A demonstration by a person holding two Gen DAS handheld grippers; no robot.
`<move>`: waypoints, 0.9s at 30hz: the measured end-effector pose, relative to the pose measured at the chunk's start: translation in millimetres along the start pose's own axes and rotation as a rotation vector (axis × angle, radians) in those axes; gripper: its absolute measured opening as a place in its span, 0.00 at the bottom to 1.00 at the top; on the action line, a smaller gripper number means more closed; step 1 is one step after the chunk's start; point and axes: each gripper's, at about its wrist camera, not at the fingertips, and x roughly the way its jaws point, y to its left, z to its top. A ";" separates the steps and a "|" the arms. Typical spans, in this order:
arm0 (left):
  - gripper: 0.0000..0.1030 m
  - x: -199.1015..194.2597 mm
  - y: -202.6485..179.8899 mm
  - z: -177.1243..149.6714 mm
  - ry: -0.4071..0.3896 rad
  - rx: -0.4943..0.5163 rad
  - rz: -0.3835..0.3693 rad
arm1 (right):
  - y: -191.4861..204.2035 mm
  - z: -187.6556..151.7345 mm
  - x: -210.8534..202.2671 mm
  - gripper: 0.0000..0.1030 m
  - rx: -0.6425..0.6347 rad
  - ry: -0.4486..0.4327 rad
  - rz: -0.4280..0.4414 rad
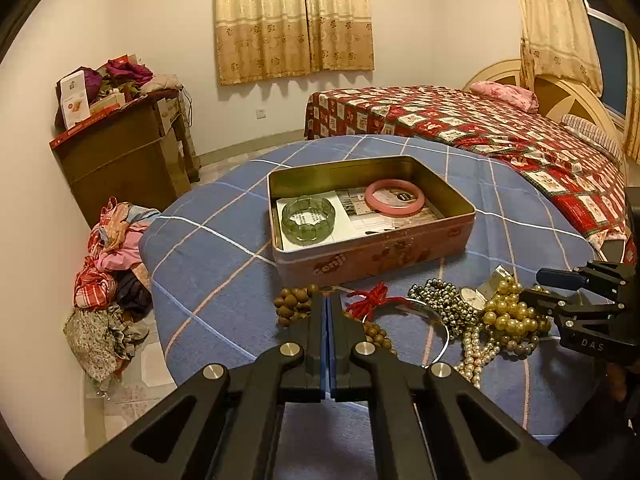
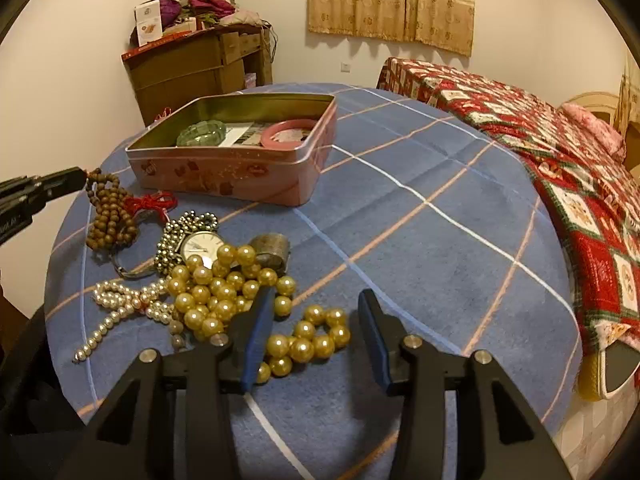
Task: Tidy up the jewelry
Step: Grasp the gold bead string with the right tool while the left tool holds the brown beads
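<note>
On the blue checked cloth (image 2: 420, 240), a heap of jewelry lies just in front of the pink tin (image 2: 224, 176): gold beads (image 2: 224, 292), white pearls (image 2: 120, 300), a watch (image 2: 202, 245), brown beads (image 2: 110, 216). The right gripper (image 2: 316, 340) stands wide open, its jaws astride a loop of gold beads, gripping nothing. The left gripper (image 1: 327, 312) is closed, blue pads together, tips beside the brown beads; whether it pinches any I cannot tell. Inside the tin rest a green bracelet (image 1: 308, 220) and a pink bangle (image 1: 394, 197), apart.

Left tool (image 1: 329, 300): matte black angular plastic linkage arms, blue pads lining fingers, round silver pivot screws. Right tool (image 2: 316, 308): same build; white "DAS" lettering on its black body at 3 o'clock in left view.
</note>
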 end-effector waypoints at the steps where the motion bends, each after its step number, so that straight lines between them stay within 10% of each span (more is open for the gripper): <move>1: 0.00 -0.4 1.0 0.2 -0.001 -0.002 0.001 | 0.4 0.2 -1.1 0.40 -0.001 0.007 0.006; 22: 0.00 3.5 1.6 -1.1 0.011 -0.009 -0.001 | 27.4 10.0 6.4 0.34 -0.087 0.002 0.071; 27: 0.00 3.7 2.0 -1.3 0.011 -0.008 -0.002 | 39.5 7.1 4.0 0.09 -0.141 -0.001 0.098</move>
